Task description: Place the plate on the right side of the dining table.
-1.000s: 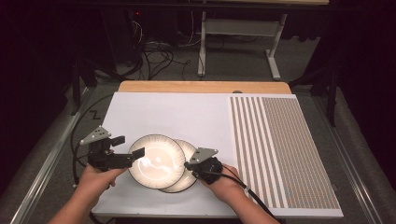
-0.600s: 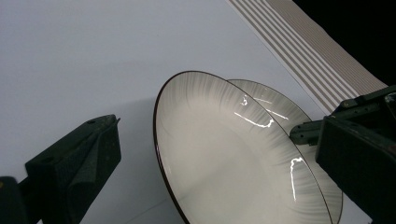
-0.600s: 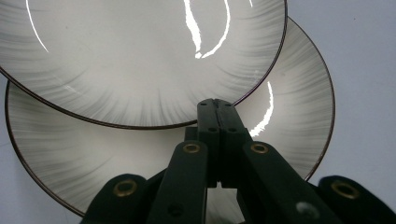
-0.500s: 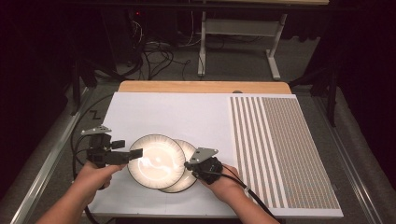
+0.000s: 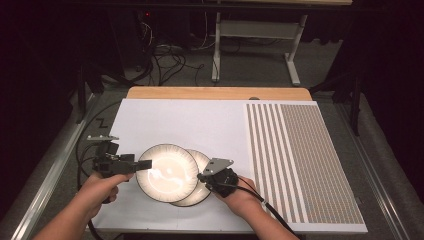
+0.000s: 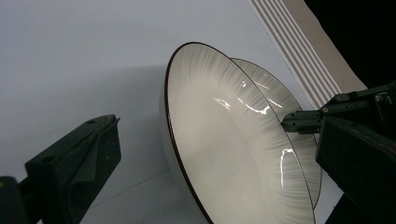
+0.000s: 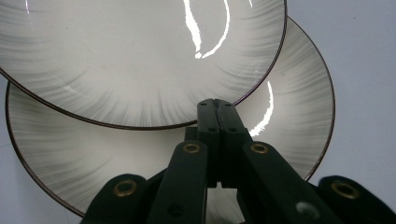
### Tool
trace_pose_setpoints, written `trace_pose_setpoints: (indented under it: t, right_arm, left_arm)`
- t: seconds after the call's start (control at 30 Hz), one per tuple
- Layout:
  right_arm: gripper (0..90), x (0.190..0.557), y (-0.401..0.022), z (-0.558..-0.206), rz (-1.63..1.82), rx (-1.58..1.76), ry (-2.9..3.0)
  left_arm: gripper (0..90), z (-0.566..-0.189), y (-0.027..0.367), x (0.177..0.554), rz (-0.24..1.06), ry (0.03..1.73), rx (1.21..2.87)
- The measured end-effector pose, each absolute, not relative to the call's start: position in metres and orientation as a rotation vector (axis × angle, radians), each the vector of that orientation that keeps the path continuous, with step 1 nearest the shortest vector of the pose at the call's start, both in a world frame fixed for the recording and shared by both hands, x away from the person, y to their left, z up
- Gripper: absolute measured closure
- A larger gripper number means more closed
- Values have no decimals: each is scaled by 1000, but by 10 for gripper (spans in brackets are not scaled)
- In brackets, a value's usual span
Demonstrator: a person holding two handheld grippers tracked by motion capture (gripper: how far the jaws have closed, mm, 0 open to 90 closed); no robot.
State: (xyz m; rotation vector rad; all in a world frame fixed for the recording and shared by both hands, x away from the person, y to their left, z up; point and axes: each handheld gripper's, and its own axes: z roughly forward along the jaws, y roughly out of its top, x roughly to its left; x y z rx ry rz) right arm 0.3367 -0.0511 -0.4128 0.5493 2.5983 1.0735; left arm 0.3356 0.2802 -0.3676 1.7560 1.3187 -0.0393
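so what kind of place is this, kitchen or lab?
Most likely a lab or test workspace, not a kitchen. A white board with a striped mat serves as the work surface, loose cables lie on the floor behind it, and a metal bench frame stands in the dark background.

High view overhead, gripper views close, sharing plates (image 5: pixel 167 172)

A white table (image 5: pixel 200 125) carries a striped mat (image 5: pixel 305 160) and two overlapping plates (image 5: pixel 172 175).
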Motion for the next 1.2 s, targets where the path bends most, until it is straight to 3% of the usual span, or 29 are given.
trace_pose_setpoints:
  t: [1.2]
  right_arm:
    - [900,337,-50,-412,1070,543,2604]
  left_arm:
    - [7,-390,282,339,-221,1385,1744]
